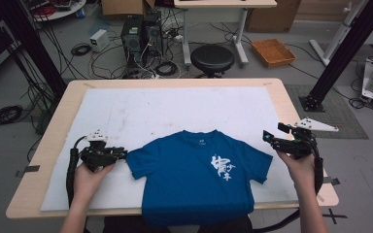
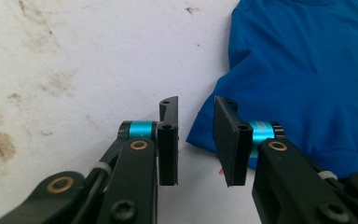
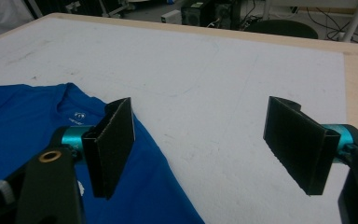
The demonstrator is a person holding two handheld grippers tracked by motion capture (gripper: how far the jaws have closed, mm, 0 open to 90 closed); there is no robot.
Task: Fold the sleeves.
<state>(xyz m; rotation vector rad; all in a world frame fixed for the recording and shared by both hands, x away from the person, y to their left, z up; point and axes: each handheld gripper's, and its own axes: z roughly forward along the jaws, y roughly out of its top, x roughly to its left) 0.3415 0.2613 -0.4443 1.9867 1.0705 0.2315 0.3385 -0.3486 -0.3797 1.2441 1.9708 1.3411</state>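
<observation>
Both tools are flanking a flat blue cotton T-shirt (image 1: 199, 177): left tool (image 2: 196, 140) narrowly parted at its sleeve, right tool (image 3: 214, 149) gaping wide, both empty.

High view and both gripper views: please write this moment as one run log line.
blue T-shirt: flat on white mat | left gripper: open, at sleeve edge | right gripper: open, holds nothing

Blue T-shirt (image 1: 189, 174) with white chest lettering (image 1: 222, 168); stained white mat (image 1: 150, 109) over pale wood desk (image 1: 291, 102); black jaws, cyan collars, brass rivets; orange tray (image 1: 273, 52) on grey floor.
</observation>
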